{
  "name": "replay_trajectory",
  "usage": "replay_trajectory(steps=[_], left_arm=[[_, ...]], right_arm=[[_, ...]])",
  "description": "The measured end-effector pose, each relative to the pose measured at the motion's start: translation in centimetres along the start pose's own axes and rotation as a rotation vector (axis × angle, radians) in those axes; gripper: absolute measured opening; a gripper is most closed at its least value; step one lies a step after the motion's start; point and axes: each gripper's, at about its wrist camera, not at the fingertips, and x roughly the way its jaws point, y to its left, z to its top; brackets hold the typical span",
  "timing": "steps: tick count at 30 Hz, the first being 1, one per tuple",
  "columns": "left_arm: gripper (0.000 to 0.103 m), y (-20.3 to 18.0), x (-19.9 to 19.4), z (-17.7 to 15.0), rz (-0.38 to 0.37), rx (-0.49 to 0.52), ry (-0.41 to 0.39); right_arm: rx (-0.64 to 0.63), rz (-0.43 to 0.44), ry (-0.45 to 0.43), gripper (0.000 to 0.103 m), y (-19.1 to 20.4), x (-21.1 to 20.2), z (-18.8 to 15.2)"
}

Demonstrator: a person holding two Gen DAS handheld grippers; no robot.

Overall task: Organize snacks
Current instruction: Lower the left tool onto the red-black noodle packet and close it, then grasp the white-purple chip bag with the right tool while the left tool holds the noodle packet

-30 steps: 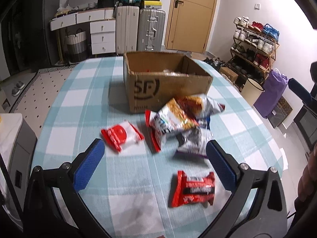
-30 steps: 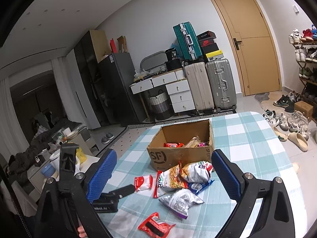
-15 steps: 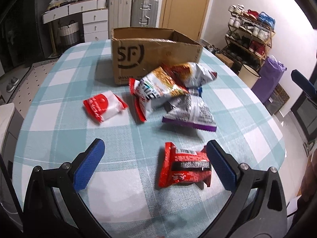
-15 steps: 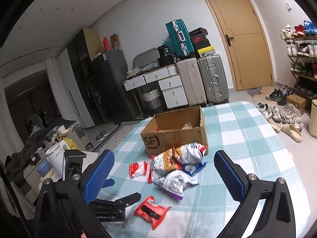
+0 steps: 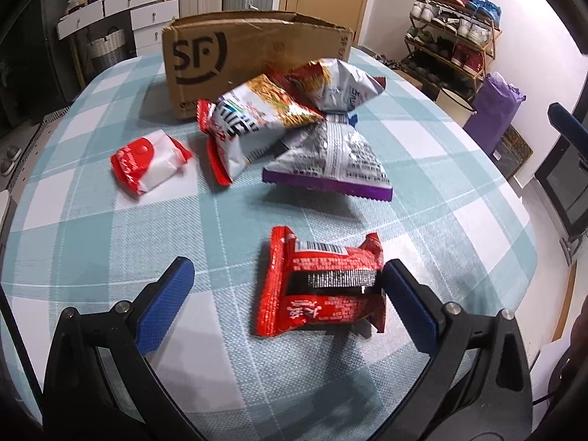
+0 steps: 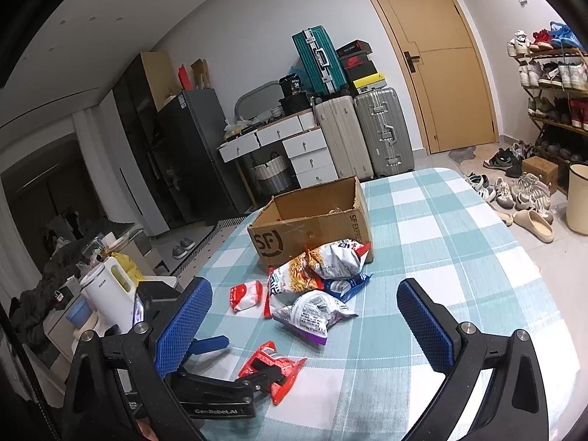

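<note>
Left gripper point(image 5: 286, 279): jaws standing wide apart, low over the tablecloth, straddling the red snack packet point(image 5: 325, 288); its right finger point(image 5: 411, 308) is sitting just beside the packet's right edge, and whether it is touching cannot be told; its left finger point(image 5: 165, 305) is lying well apart from the packet.
Red snack packet: lying flat on the checked tablecloth point(image 5: 110, 257), nearest of the snacks to the camera, with a black band and barcode facing up.
Right gripper point(image 6: 305, 316): released, holding nothing, hanging above the table and looking down over the pile.
Chip bags: a purple-edged silver bag point(image 5: 330, 161), an orange-and-white bag point(image 5: 253, 125) and a red-and-white bag point(image 5: 330, 84) are leaning on one another in a heap just in front of the box.
Small red-and-white packet point(image 5: 149, 158): lying alone to the left of the heap, apart from it.
Cardboard box point(image 5: 242, 55): standing open-topped behind the heap, printed "SF" on its front; its contents are barely showing.
Beyond the table: suitcases point(image 6: 382, 136), a white drawer unit point(image 6: 294, 147) and a shoe rack point(image 5: 452, 36) are standing along the walls.
</note>
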Motion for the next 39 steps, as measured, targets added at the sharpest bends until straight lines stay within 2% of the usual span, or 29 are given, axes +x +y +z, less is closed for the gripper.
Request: replay_trajectory(steps=[10,12,13,16,18,21,39], left_arm=[[0.102,-0.7,2.0,-0.6,0.018,0.017,0.035],[0.097,-0.8,2.0,-0.7,0.009,0.017,0.023],[0.090,-0.7,2.0,-0.7,0.006,0.019,0.017],[0.049,-1.0,1.7,-0.7,0.013,0.058,-0.006],[0.042,-0.8,1.6,-0.6,-0.012,0.068,-0.004],[0.041,-0.1,1.5,-0.4,-0.040,0.059,-0.003],[0.041,4.1,-1.1,-0.3,-0.064,-0.038,-0.051]], right_arm=[[0.026,-0.006,0.011,0.102,-1.0,-0.1,-0.7],[0.031,-0.006,0.011,0.102,-1.2,-0.1,-0.8],[0.032,-0.006,0.011,0.102,-1.3,-0.1,-0.8],[0.040,-0.006,0.014,0.102,-1.5,0.0,-1.0],[0.048,-0.006,0.018,0.102,-1.6,0.1,-1.2],[0.059,-0.006,0.031,0.102,-1.8,0.5,-1.5],[0.100,-0.021,0.111,0.102,-3.0,4.1,-2.8]])
